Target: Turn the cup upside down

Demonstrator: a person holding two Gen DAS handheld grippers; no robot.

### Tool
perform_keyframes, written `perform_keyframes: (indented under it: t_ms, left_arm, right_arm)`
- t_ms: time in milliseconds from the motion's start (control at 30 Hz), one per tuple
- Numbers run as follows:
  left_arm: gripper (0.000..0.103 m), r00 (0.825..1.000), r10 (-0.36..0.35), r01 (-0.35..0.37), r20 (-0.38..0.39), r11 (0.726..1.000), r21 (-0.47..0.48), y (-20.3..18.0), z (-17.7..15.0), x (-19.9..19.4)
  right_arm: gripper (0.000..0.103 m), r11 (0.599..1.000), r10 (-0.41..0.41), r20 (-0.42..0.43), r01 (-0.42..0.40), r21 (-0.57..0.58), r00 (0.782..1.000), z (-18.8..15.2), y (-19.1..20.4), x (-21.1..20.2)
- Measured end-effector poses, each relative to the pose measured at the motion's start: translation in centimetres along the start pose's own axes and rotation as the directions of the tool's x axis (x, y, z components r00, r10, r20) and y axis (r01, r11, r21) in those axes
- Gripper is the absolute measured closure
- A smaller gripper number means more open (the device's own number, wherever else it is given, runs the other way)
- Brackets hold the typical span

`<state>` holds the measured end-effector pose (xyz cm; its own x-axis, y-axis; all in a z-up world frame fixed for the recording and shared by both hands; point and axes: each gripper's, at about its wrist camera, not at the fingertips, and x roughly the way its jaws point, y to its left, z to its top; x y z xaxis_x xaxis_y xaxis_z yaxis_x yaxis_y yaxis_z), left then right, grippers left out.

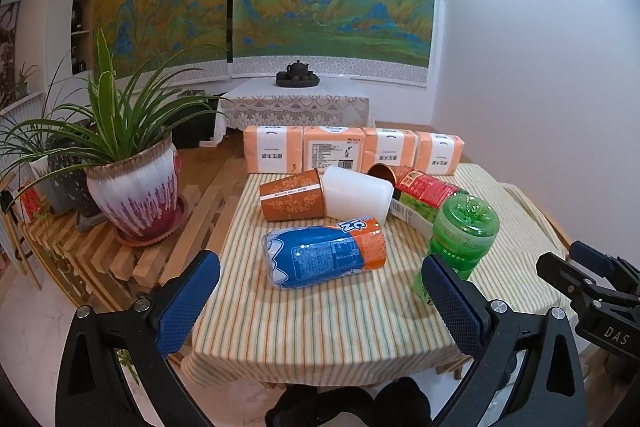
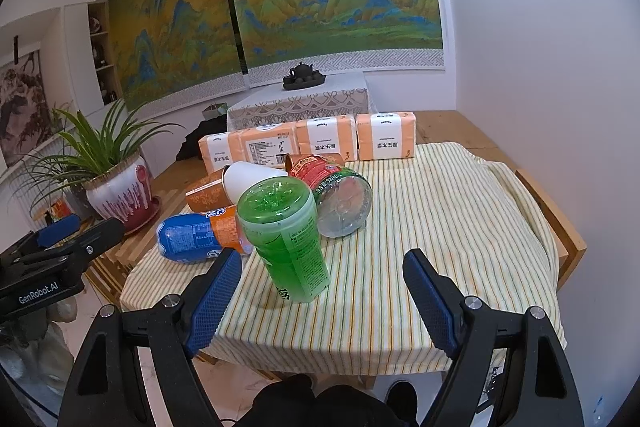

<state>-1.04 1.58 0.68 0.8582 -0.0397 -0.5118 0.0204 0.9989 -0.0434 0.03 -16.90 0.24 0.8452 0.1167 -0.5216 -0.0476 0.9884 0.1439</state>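
A white plastic cup (image 1: pixel 357 195) lies on its side at the back of the striped tablecloth, mouth toward an orange patterned cup (image 1: pixel 291 194) lying beside it; both show in the right wrist view, white cup (image 2: pixel 251 180) and orange cup (image 2: pixel 205 193). A green bottle (image 2: pixel 286 241) stands upside down near the front; it also shows in the left wrist view (image 1: pixel 460 241). My left gripper (image 1: pixel 320 303) is open and empty at the table's front edge. My right gripper (image 2: pixel 322 301) is open and empty, just in front of the green bottle.
A blue-and-orange bottle (image 1: pixel 326 255) and a red-labelled bottle (image 2: pixel 336 193) lie on the striped tablecloth (image 1: pixel 340 327). Several orange tissue packs (image 1: pixel 332 149) line the back edge. A potted plant (image 1: pixel 132 195) stands on a slatted bench at left. A wall is close on the right.
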Motion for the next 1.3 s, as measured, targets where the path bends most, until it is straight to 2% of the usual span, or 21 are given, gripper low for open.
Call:
perform_keyframes:
  t_ms: [1300]
  left_arm:
    - [0.001, 1.0, 0.003, -0.003, -0.011, 1.0, 0.023, -0.7, -0.3, 1.7]
  right_arm:
    - [0.023, 1.0, -0.006, -0.02, 0.006, -0.011, 1.0, -0.3, -0.2, 1.0]
